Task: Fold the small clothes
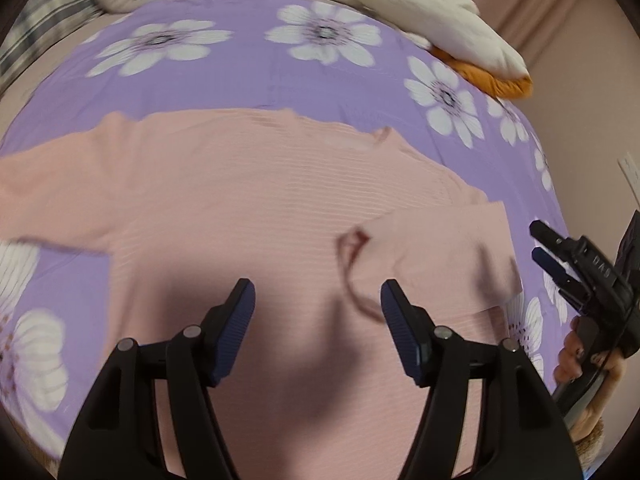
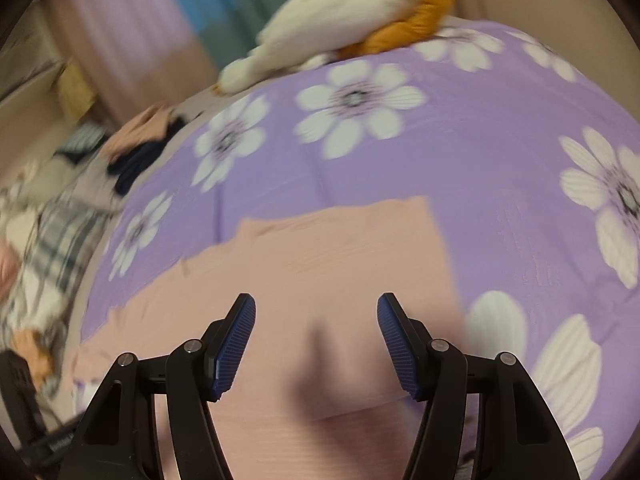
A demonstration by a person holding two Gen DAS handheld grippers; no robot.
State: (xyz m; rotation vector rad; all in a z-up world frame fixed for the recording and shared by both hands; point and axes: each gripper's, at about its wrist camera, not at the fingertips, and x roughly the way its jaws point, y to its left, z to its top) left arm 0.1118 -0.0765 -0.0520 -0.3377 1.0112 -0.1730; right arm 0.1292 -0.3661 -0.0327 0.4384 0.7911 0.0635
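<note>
Across the middle of the left wrist frame lies one pale pink ribbed knit top [image 1: 248, 200], spread on the one purple bedspread with white flowers [image 1: 248, 76], its right sleeve already folded inward. Your left gripper [image 1: 318, 312] and right gripper [image 2: 316, 344] both hover above it, fingers apart, holding nothing. If you brush that loose folded sleeve, it may slide open again. One white and orange plush toy [image 1: 432, 12] lies upper right.

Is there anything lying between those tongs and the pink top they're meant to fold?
Nothing visible. The pink top lies flat directly below the open left tongs and right tongs; the plush toy sits far off.
</note>
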